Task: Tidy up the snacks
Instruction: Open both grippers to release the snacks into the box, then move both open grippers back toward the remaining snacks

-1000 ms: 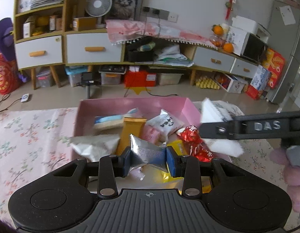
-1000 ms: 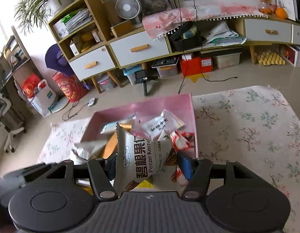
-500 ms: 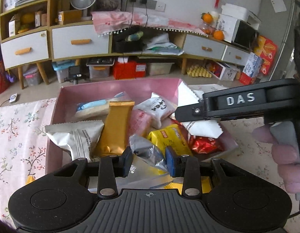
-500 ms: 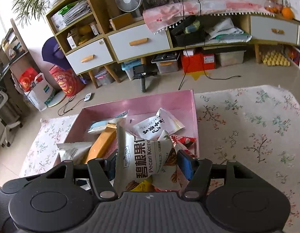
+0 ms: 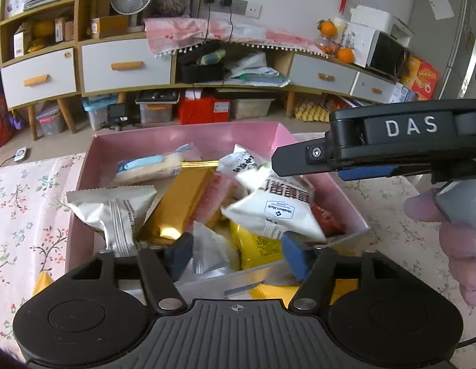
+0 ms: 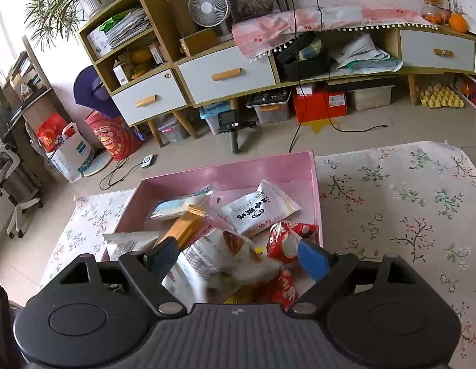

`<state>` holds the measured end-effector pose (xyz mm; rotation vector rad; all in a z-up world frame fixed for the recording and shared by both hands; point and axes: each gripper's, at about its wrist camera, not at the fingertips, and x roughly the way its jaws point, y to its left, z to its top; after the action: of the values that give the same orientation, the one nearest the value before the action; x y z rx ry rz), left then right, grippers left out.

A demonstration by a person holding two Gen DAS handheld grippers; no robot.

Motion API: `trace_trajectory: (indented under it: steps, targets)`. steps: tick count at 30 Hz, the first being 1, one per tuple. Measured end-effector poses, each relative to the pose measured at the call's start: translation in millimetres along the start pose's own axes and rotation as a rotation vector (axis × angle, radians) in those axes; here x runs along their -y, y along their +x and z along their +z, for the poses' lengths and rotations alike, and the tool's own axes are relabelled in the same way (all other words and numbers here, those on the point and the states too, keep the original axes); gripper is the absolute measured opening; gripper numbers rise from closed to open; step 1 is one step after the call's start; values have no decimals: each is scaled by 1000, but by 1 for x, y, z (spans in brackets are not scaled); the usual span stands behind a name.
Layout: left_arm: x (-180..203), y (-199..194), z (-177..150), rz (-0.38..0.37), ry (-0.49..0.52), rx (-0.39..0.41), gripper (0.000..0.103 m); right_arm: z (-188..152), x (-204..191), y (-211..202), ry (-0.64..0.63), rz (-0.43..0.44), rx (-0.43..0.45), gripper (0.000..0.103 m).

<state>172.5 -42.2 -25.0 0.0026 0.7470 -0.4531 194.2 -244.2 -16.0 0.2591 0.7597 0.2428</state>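
A pink box (image 5: 188, 135) on the floral cloth holds several snack packets. My left gripper (image 5: 238, 258) hangs over its near end with the jaws opening. A small silver packet (image 5: 207, 252) lies loose between the fingers, and no pad presses on it. My right gripper (image 6: 238, 256) is over the box's right side, jaws also opening. The white pecan packet (image 6: 219, 264) is blurred as it drops from between the fingers onto the pile. In the left wrist view that packet (image 5: 274, 212) tumbles just under the right gripper's finger.
A gold bar packet (image 5: 182, 203), a white packet (image 5: 114, 209), a yellow packet (image 5: 259, 246) and red wrappers (image 6: 284, 243) fill the box. Yellow packets (image 5: 42, 279) lie outside its near edge. A person's fingers (image 5: 453, 240) hold the right gripper's handle. The floral cloth (image 6: 407, 215) spreads to the right.
Both grippers opened. The silver packet slipped out of the left jaws' grip. The pecan packet left the right jaws and is falling into the box.
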Motion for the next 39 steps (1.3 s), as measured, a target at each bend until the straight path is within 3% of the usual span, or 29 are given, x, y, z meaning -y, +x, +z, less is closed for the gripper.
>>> trace_trajectory:
  steps: [3, 9, 18, 26, 39]
  targets:
    - [7, -7, 0, 20, 23, -4, 81, -1, -6, -10, -24, -10, 11, 72]
    - [11, -28, -5, 47, 32, -21, 86, -6, -13, -31, -30, -18, 20, 78]
    - [10, -67, -8, 114, 8, -57, 90, -17, -28, -60, -46, -55, 2, 80]
    - [12, -84, -33, 148, 22, -76, 91, -40, -39, -73, -113, -111, -30, 81]
    - [6, -89, -57, 162, 75, -101, 92, -76, -49, -83, -324, -106, -71, 82]
